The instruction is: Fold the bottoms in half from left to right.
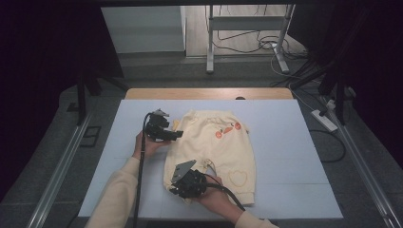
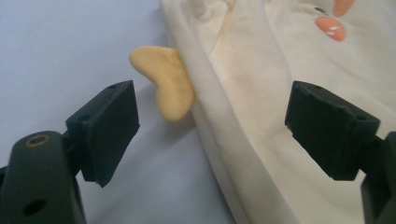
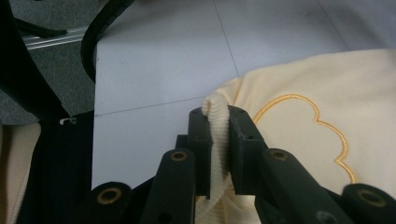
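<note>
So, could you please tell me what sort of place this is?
Probably a lab recording bay: a white-topped table holding cream baby trousers, dark curtains around, and loose cables with a power strip on the floor.

The left gripper (image 1: pixel 177 134), mid-frame, has its jaws wide apart. The right gripper (image 1: pixel 175 191), lower down, is squeezed tight.

A pale lavender mat (image 1: pixel 285 156) covers the desk (image 1: pixel 209 93), whose wooden far edge shows. Grey carpet floor (image 1: pixel 157 71) surrounds it. Beyond stand a metal frame (image 1: pixel 247 21) and loose cables (image 1: pixel 247 40); a white power strip (image 1: pixel 324 119) lies at right. Dark curtains (image 1: pixel 43 57) flank both sides.
</note>
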